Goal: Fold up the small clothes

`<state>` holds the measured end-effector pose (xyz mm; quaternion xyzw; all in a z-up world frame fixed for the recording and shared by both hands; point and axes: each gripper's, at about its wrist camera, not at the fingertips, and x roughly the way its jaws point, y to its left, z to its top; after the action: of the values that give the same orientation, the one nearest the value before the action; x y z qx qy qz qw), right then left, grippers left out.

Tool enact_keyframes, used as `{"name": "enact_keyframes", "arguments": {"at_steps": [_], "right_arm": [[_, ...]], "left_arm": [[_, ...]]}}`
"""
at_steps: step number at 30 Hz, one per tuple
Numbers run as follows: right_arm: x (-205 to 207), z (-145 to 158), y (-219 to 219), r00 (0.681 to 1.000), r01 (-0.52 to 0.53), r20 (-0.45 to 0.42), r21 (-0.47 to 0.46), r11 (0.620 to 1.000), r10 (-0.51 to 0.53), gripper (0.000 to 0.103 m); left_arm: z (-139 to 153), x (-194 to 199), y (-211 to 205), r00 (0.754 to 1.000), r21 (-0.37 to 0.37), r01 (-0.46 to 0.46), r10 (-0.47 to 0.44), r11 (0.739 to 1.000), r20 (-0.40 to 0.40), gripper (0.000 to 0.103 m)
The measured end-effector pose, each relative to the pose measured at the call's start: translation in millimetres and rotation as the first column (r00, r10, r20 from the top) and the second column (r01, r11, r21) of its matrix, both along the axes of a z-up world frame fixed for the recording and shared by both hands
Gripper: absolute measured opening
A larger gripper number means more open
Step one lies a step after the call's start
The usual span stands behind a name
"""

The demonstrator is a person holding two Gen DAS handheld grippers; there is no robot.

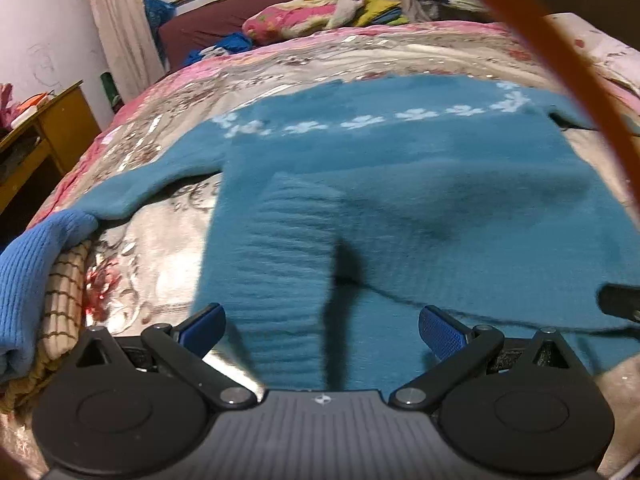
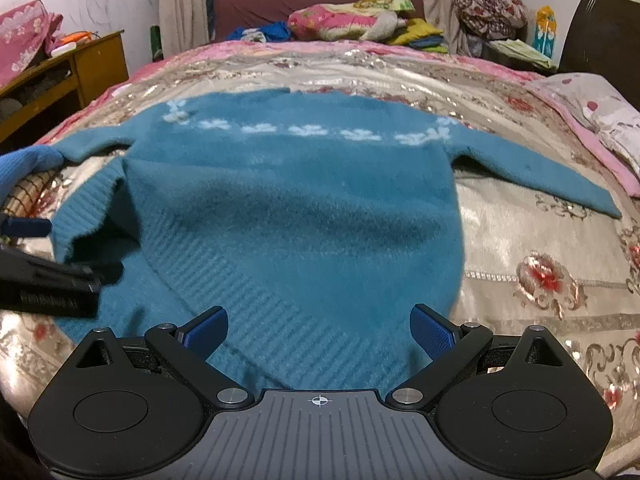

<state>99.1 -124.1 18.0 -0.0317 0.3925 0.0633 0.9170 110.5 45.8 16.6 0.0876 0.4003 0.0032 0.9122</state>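
A small teal sweater (image 1: 400, 184) with a row of pale flowers lies on the bed, sleeves spread to both sides. Its ribbed hem (image 1: 280, 264) is near me, with the left corner turned up. It also shows in the right wrist view (image 2: 304, 208). My left gripper (image 1: 322, 326) is open just above the hem's left part. My right gripper (image 2: 318, 328) is open above the hem's middle. The left gripper's body shows at the left edge of the right wrist view (image 2: 44, 284). Neither holds cloth.
The bed has a floral cover (image 2: 532, 248). A folded blue knit (image 1: 28, 276) on checked cloth lies at the left. A wooden desk (image 2: 60, 72) stands left of the bed. Pillows and clothes (image 2: 352, 20) pile at the far end. An orange cable (image 1: 560, 60) crosses the left view.
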Motion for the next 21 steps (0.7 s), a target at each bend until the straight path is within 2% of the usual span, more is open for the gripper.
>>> {"name": "enact_keyframes", "arguments": {"at_steps": [3, 10, 13, 17, 21], "right_arm": [[0.4, -5.8, -1.7, 1.0, -0.001, -0.018, 0.007, 1.0, 0.001, 0.098], [-0.6, -9.3, -1.8, 1.0, 0.001, -0.024, 0.007, 1.0, -0.001, 0.098], [-1.1, -9.2, -3.1, 1.0, 0.008, -0.018, 0.002, 1.0, -0.008, 0.098], [-0.9, -10.8, -8.2, 1.0, 0.016, -0.023, 0.006, 1.0, -0.016, 0.098], [-0.9, -15.6, -10.4, 0.999, 0.019, -0.036, -0.001, 1.0, -0.019, 0.098]], "left_arm": [[-4.3, 3.8, 5.4, 1.0, 0.021, -0.016, 0.016, 1.0, 0.011, 0.103], [-19.0, 25.7, 4.9, 0.997, 0.154, -0.065, 0.059, 0.986, 0.042, 0.103], [-20.5, 32.5, 12.2, 0.991, 0.187, -0.125, 0.114, 0.974, 0.071, 0.103], [-13.6, 29.4, 48.5, 0.967, 0.095, -0.247, 0.24, 0.964, 0.084, 0.103], [-6.5, 16.6, 93.6, 0.918, 0.031, -0.385, 0.379, 0.923, 0.113, 0.103]]}}
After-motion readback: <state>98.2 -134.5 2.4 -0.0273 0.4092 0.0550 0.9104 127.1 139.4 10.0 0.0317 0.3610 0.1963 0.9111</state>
